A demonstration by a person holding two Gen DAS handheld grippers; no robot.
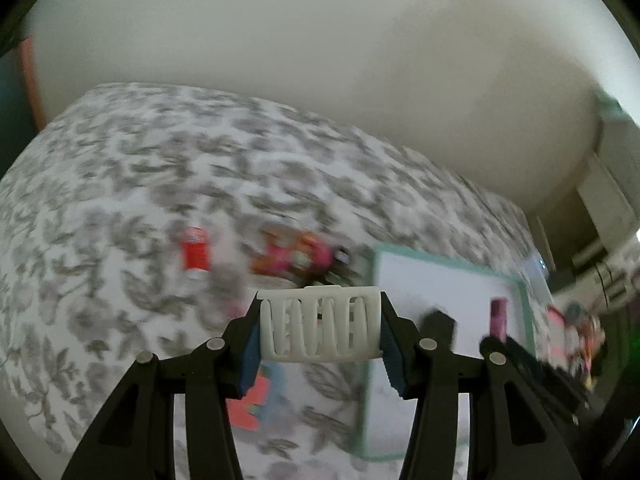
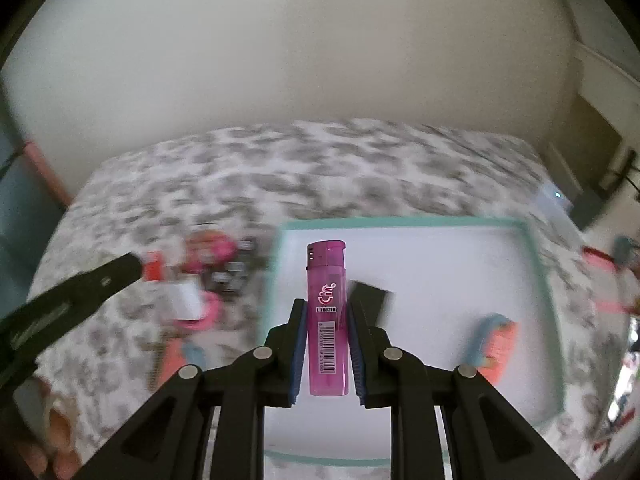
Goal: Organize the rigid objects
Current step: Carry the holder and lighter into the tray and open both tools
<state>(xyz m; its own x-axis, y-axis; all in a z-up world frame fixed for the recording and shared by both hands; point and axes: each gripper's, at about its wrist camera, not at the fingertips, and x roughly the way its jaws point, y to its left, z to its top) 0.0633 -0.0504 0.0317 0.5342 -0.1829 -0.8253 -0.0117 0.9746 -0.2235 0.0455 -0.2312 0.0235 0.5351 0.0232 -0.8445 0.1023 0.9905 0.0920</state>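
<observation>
Above the floral bedspread (image 1: 120,184): one white hair claw (image 1: 320,324) clamped in the left gripper (image 1: 320,330), one pink lighter (image 2: 327,316) pinched upright in the right gripper (image 2: 326,344), both tilted downward over one teal-rimmed tray (image 2: 536,264).

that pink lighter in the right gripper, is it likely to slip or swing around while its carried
Probably fairly secure: the right gripper is shut on the pink lighter, its pads pressing both long flat sides. The smooth, glossy plastic could slide if the grip loosens. It looks rigid and light, so swinging seems unlikely, though its top stands well beyond the fingertips.
</observation>
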